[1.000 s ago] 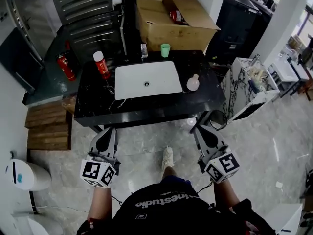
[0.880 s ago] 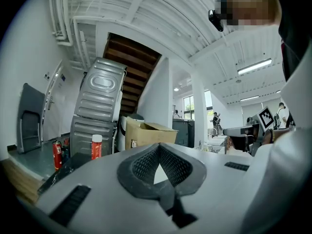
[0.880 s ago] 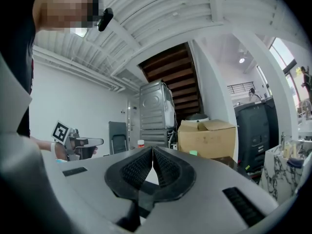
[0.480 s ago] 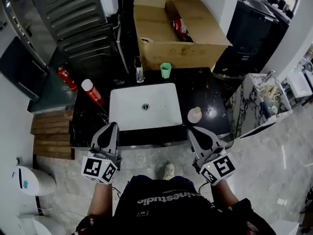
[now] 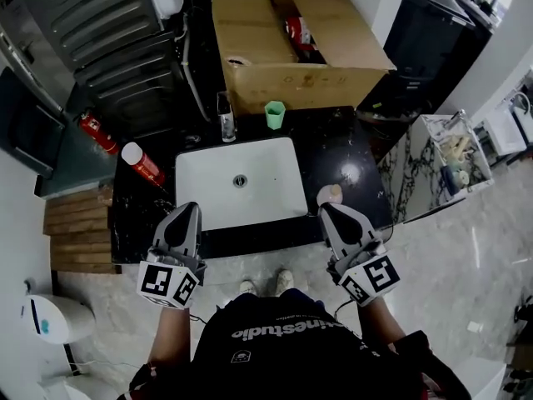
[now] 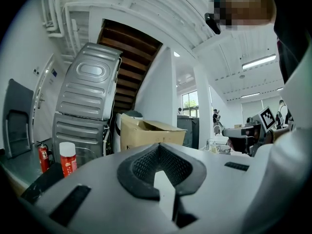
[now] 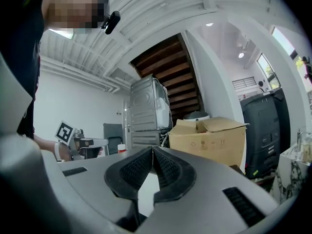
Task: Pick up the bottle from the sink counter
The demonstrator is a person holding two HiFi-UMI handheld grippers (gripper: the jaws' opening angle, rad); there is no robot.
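Grippers at the sink counter (image 5: 360,144) edge.
Left gripper (image 5: 185,212) and right gripper (image 5: 331,212): jaws together, empty; pale bottle (image 5: 331,194) just ahead of the right.

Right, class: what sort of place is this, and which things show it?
Probably a workshop or test space, not a real bathroom: a white sink in a black counter, a big cardboard box behind it, grey metal appliances alongside.
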